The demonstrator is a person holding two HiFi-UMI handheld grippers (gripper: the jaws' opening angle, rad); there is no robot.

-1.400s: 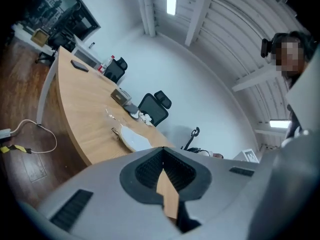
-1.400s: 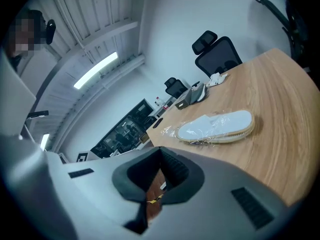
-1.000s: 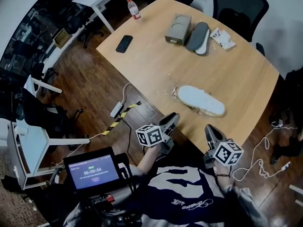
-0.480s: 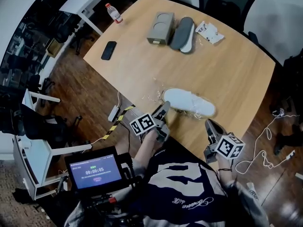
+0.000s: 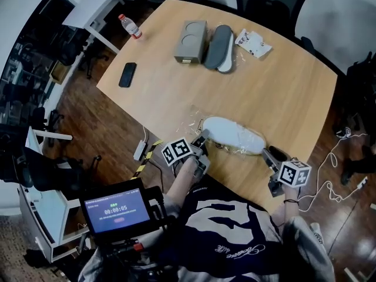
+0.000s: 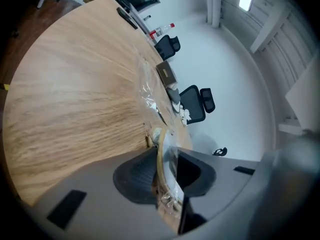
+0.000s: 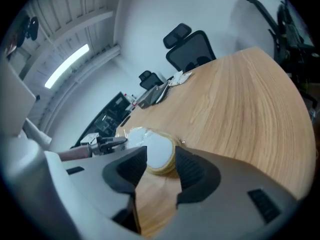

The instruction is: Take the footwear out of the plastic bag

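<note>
I have two grippers on one job here. My left gripper (image 5: 201, 140) is at the near left end of the one plastic bag (image 5: 198, 119), and its jaws are closing: in the left gripper view the crinkled clear film and the tan edge of the sole sit between the two pads (image 6: 137, 171), which already pinch them. My right gripper (image 5: 269, 153) is at the other end of the bag, its jaws spread and opening. In the right gripper view the white end of the shoe (image 7: 155, 151) lies just between the jaw tips with a gap on each side, so nothing is gripped there. There is one shoe in play, white with a tan rim, lying on the wooden table (image 5: 288, 93) near my edge and still wrapped in the bag (the film gleams over it in the head view). At the far side of the table I count five other things, well apart from the shoe: one water bottle (image 5: 129, 26) with a red cap, one black phone (image 5: 127, 74), one grey box (image 5: 191, 42), one grey insole (image 5: 218, 40) just beside the box, and one white packet (image 5: 254, 43). One small screen (image 5: 114, 207) glows below my chest.
</note>
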